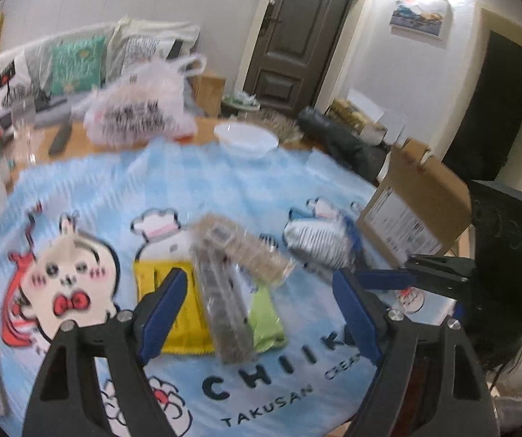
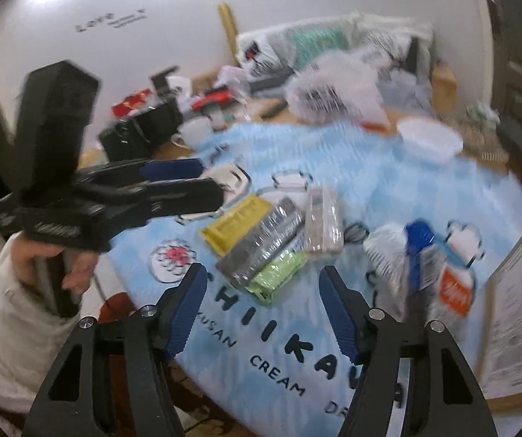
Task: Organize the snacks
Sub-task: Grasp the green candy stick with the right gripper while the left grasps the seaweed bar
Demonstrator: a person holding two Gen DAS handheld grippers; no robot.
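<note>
On the blue cartoon cloth [image 1: 224, 189] lies a heap of snacks: a yellow packet [image 1: 173, 309], a dark clear-wrapped bar [image 1: 224, 309], a tan cracker pack [image 1: 250, 251] and a green packet [image 1: 266, 320]. A striped silver bag [image 1: 315, 244] lies to their right. My left gripper [image 1: 261, 313] hovers open just above the heap, holding nothing. My right gripper [image 2: 263, 309] is open and empty too, near the green packet [image 2: 279, 273] and the dark bar [image 2: 261, 247]. The striped bag [image 2: 384, 251] and a blue-orange packet [image 2: 446, 280] lie right of it. A hand holds the left gripper [image 2: 212, 182] at left.
A cardboard box [image 1: 417, 211] stands at the cloth's right edge. A white bowl [image 1: 246, 138] and a printed plastic bag [image 1: 141, 113] sit at the far side. A white mug [image 2: 195, 131] and dark clutter crowd the far left. The pictures are motion-blurred.
</note>
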